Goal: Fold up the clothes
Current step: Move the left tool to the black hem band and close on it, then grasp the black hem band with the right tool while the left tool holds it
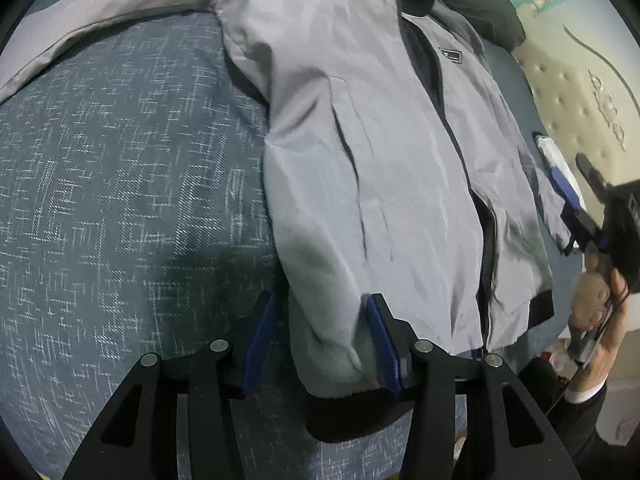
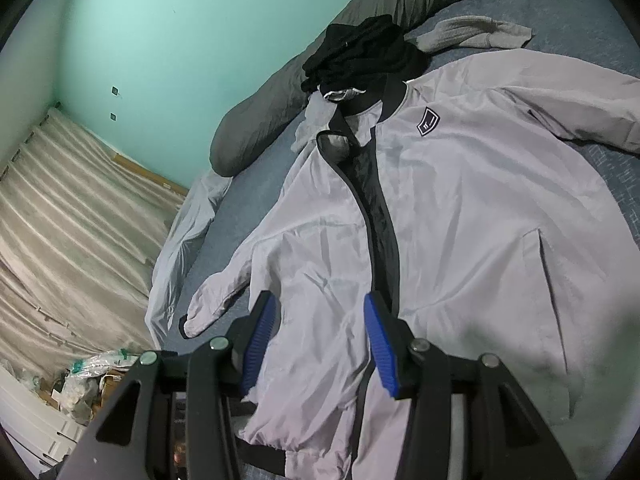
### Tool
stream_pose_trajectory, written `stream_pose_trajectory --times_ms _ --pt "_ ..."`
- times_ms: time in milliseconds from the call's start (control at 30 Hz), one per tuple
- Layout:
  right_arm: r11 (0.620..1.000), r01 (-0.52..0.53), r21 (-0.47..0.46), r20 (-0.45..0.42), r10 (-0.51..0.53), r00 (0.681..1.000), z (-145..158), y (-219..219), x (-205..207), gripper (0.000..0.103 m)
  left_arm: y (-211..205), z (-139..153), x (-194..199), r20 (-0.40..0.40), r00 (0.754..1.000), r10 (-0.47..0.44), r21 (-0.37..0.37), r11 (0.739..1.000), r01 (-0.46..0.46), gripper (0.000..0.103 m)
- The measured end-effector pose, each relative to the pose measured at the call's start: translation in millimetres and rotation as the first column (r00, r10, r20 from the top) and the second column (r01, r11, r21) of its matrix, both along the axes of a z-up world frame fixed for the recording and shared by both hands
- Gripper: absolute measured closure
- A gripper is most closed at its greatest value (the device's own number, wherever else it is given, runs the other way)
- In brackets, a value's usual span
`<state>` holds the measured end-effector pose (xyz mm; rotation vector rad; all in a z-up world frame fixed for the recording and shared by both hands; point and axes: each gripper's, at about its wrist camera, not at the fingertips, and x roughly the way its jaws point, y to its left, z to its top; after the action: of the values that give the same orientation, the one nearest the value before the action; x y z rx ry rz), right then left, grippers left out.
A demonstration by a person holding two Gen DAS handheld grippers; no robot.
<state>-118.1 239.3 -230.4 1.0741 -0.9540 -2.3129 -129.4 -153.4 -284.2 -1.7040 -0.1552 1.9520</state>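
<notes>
Both tongs, left tongs (image 1: pixel 320 336) and right tongs (image 2: pixel 320 340), hang released over our jacket's (image 2: pixel 460 220) hem, ready to pinch and fold.

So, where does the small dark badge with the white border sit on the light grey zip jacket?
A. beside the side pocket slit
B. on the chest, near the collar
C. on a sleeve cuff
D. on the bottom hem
B: in the right wrist view the small dark badge lies on the chest of the light grey zip jacket, just below the black collar.
</notes>
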Motion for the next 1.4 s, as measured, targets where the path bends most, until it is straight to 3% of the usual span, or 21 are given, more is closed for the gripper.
stream_pose_trajectory --times_ms 100,267,300,467,733,900,1167,1267,1333,1400 --pt "1.000 0.003 0.010 0.014 -0.003 1.000 4.3 8.7 3.3 0.056 0.7 2.8 3.3 -0.002 1.000 0.002 0.020 1.000 -0.002 0.070" --pt "0.999 0.005 0.048 0.056 -0.007 0.998 12.0 31.5 14.8 0.053 -0.4 13.6 10.3 -0.019 1.000 -0.008 0.041 0.999 0.009 0.070" --pt "0.997 0.009 0.070 0.073 -0.014 0.997 12.1 39.6 20.3 0.049 0.0 14.9 12.2 -0.023 1.000 -0.017 0.040 0.999 0.018 0.070" --pt "0.983 0.022 0.183 0.153 -0.051 0.987 12.3 80.1 48.0 0.049 -3.5 13.7 19.9 -0.018 1.000 -0.025 0.048 0.999 0.026 0.062" --pt "0.964 0.025 0.263 0.319 -0.112 0.941 -16.4 121.9 106.9 0.049 -20.0 11.9 34.2 0.006 1.000 -0.009 0.079 0.997 0.008 0.046" --pt "0.983 0.040 0.178 0.364 -0.103 0.925 -33.8 129.3 128.8 0.049 -20.0 8.7 41.7 0.026 1.000 0.001 0.097 0.995 -0.004 0.043" --pt "0.990 0.013 0.144 0.393 -0.070 0.917 -47.7 113.6 125.4 0.049 -9.3 -4.2 52.9 0.019 1.000 0.012 0.091 0.996 -0.013 0.041" --pt "0.992 0.007 0.129 0.391 -0.058 0.918 -51.8 109.1 124.1 0.049 -4.0 -7.3 53.5 0.004 1.000 0.014 0.078 0.997 -0.014 0.044" --pt "0.992 0.001 0.128 0.385 -0.051 0.921 -53.3 107.8 124.6 0.049 -0.1 -6.9 54.9 -0.014 1.000 0.002 0.059 0.998 -0.001 0.066" --pt "0.990 -0.011 0.141 0.379 -0.044 0.924 -54.2 106.6 124.6 0.061 3.8 -6.1 56.4 -0.028 0.999 -0.016 0.043 0.999 0.018 0.076"
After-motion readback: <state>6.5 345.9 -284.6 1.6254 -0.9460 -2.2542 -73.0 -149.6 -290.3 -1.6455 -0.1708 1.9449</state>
